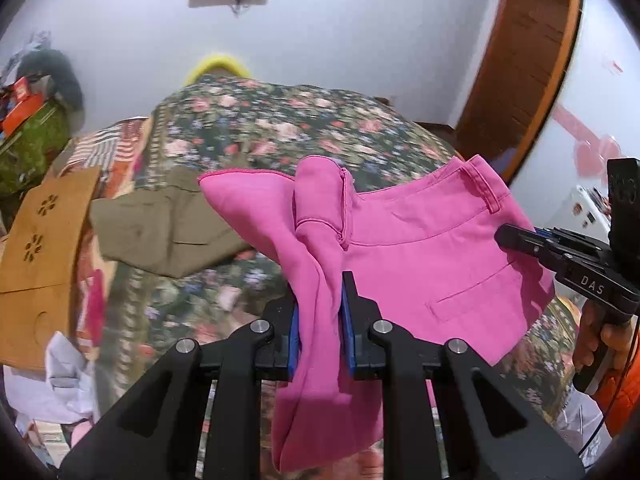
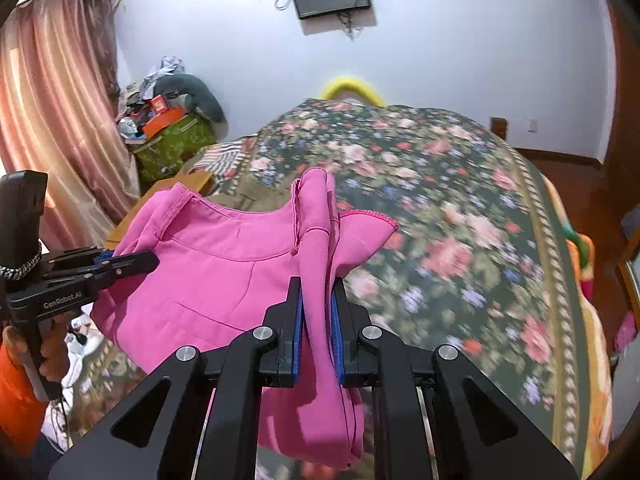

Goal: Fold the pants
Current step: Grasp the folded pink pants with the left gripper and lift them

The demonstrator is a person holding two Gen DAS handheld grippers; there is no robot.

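Pink pants (image 1: 420, 248) hang in the air above a floral bed, held at the waistband between both grippers. My left gripper (image 1: 320, 300) is shut on one bunched end of the waistband. My right gripper (image 2: 318, 304) is shut on the other bunched end of the pink pants (image 2: 208, 264). The right gripper also shows in the left wrist view (image 1: 516, 238) at the right edge, and the left gripper in the right wrist view (image 2: 136, 260) at the left. The legs hang down below the fingers, partly hidden.
The floral bedspread (image 2: 460, 220) covers the bed. Folded olive pants (image 1: 168, 232) lie on it. A brown paper bag (image 1: 44, 260) and white cloth (image 1: 68, 376) lie at the left. A cluttered green box (image 2: 172, 144) stands by the curtain (image 2: 52, 120).
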